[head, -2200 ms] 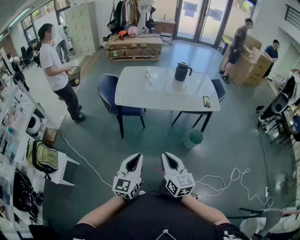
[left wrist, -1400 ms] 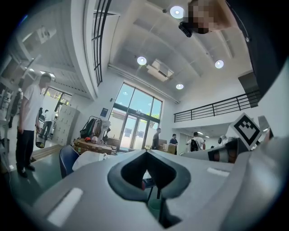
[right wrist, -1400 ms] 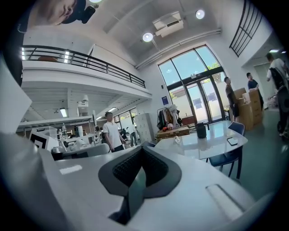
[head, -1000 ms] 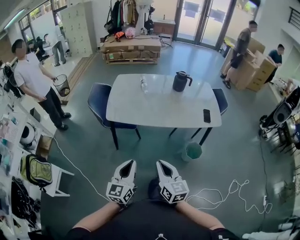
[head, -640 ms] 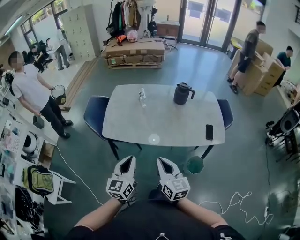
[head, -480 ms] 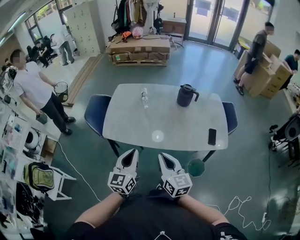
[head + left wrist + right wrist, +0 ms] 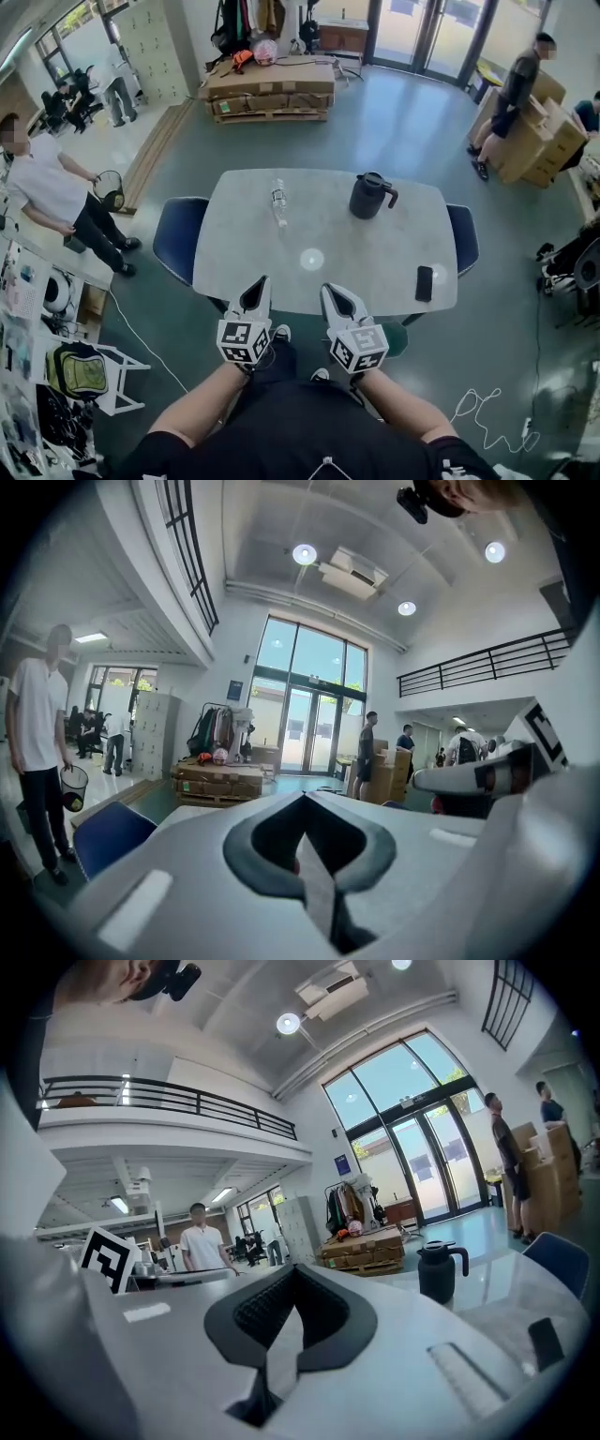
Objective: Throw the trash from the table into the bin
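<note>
Only part of the bin shows behind closed right tool; left tool closed.

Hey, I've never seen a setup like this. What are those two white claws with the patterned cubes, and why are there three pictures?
There is no robot. A person holds a white two-jaw gripper in each hand, the left gripper and the right gripper, and the patterned cubes are part of them. One picture comes from a camera on the person's head, looking down. The other two come from cameras riding on each gripper, looking along its jaws. Both grippers are closed and hold nothing. On the white oval table are a clear plastic bottle lying down, a black thermos jug and a black phone.
</note>
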